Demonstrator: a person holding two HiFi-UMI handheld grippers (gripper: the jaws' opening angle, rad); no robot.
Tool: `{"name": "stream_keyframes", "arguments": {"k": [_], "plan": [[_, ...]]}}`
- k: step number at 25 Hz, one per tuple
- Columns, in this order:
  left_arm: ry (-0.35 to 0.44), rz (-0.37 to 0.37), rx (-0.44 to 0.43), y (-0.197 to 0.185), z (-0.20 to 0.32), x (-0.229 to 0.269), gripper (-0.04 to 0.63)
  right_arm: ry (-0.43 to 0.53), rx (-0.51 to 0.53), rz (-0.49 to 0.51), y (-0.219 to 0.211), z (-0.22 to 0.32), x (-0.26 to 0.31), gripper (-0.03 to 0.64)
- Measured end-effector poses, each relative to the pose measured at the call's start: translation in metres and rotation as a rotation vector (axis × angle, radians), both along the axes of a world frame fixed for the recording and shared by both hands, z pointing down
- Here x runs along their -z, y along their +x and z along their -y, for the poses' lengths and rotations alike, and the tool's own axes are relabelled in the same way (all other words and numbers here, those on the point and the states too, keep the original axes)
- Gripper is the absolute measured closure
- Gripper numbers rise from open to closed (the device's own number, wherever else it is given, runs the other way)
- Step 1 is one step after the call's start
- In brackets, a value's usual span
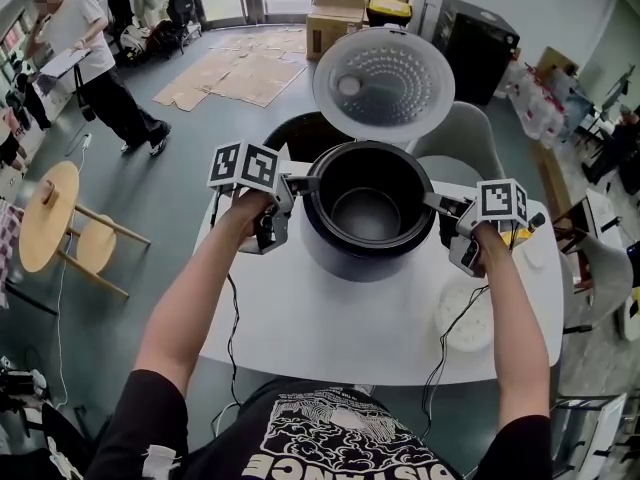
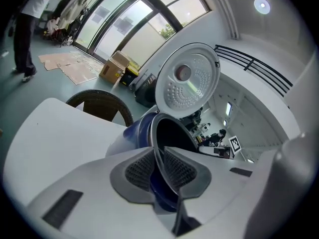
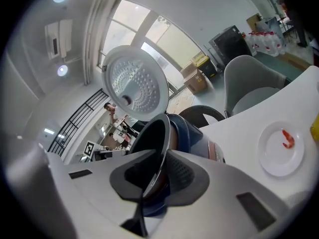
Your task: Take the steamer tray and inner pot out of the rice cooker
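A wide room with a grey-green floor point(image 1: 190, 198) and tall glass doors point(image 2: 107, 26) lies around a white table point(image 1: 330, 333). Flattened brown cardboard sheets point(image 1: 240, 68) are spread on the floor near stacked cardboard boxes point(image 1: 335, 13). A person in a white shirt point(image 1: 85, 53) stands far to the left. A round wooden side table point(image 1: 45, 218) and a stool point(image 1: 95, 246) sit nearer on that side. A pale grey shell chair point(image 1: 460, 138) and a dark woven chair point(image 1: 295, 133) are at the table's far edge.

The dark blue rice cooker point(image 1: 340, 258) stands mid-table, its round silver-lined lid point(image 1: 383, 83) raised upright. The dark metal inner pot point(image 1: 365, 213) sits inside it. The left gripper point(image 1: 300, 183) is clamped on the pot's rim at the left, the thin edge pinched between its ribbed pads point(image 2: 142, 171). The right gripper point(image 1: 437, 205) grips the opposite rim the same way. A white round steamer tray point(image 1: 466, 318) lies on the table just beside the right forearm, and a small white plate point(image 3: 281, 151) sits farther right.
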State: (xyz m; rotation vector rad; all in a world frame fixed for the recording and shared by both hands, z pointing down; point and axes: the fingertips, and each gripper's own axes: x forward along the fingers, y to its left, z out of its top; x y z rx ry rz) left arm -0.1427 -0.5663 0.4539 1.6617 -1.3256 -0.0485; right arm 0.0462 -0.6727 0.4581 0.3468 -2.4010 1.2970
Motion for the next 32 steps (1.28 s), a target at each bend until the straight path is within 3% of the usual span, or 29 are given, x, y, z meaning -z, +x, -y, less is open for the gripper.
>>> {"name": "stream_keyframes", "arguments": {"k": [6, 8, 10, 11, 17, 25, 32], "plan": [[0.049, -0.136, 0.054, 0.004, -0.004, 0.004, 0.549, 0.002, -0.034, 0.016, 0.003, 0.002, 0.002, 0.557], [0.076, -0.186, 0.039, 0.011, -0.003, 0.011, 0.487, 0.004, -0.037, 0.015, 0.003, 0.001, 0.004, 0.558], [0.075, -0.164, 0.024, 0.015, -0.003, 0.015, 0.483, 0.020, -0.037, 0.005, 0.002, 0.000, 0.007, 0.560], [0.065, -0.140, 0.025, 0.014, -0.003, 0.015, 0.540, 0.030, -0.037, -0.003, 0.002, 0.000, 0.009, 0.557], [0.074, -0.118, 0.067, 0.010, -0.005, 0.019, 0.549, 0.022, -0.055, 0.011, 0.001, -0.004, 0.014, 0.558], [0.229, -0.071, 0.153, 0.006, -0.035, 0.061, 0.552, 0.150, -0.015, 0.103, -0.004, -0.021, 0.057, 0.566], [0.400, -0.019, 0.322, 0.008, -0.104, 0.127, 0.558, 0.225, 0.109, 0.242, -0.015, -0.073, 0.121, 0.566]]}}
